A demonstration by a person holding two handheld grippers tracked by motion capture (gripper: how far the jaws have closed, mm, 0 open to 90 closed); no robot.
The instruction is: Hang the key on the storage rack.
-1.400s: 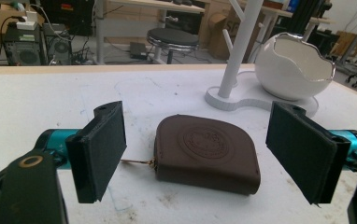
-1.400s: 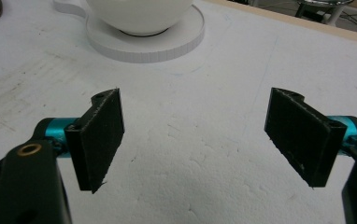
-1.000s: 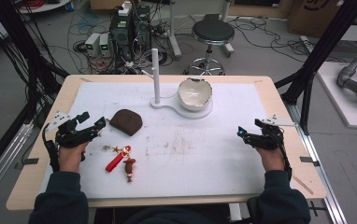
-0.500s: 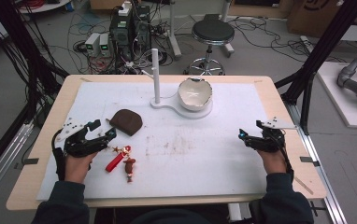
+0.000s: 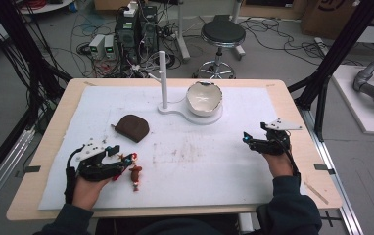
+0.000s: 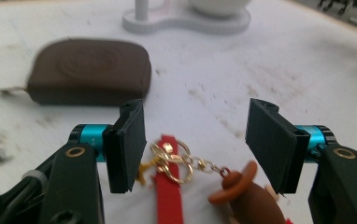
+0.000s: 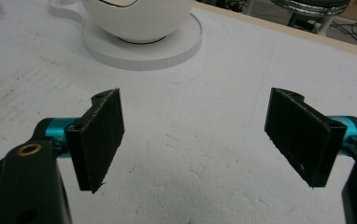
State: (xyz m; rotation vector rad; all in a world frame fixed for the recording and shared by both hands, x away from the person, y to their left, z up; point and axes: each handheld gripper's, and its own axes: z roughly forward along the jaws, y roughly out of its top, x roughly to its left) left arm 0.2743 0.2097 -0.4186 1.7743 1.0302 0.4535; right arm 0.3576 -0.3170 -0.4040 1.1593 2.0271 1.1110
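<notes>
Two grippers: my left gripper (image 6: 195, 149) is at work, and my right gripper (image 7: 193, 140) waits.
Thing: the keychain (image 6: 186, 177) with its gold ring, red strap and little brown figure lies on the white mat (image 5: 253, 161), just in front of the brown pouch (image 5: 132, 128).
Done: my left jaws are around the ring.
Left to do: squeeze, then lift. Nothing is picked up yet.
Left jaws: half open and just been closing, the ring between them, pads not touching it.
Right jaws: wide, holding nothing.
Left hand: low and flat, near the table's front edge.
Right hand: resting on the mat, well apart, pointing toward the white bowl (image 7: 137, 18).
</notes>
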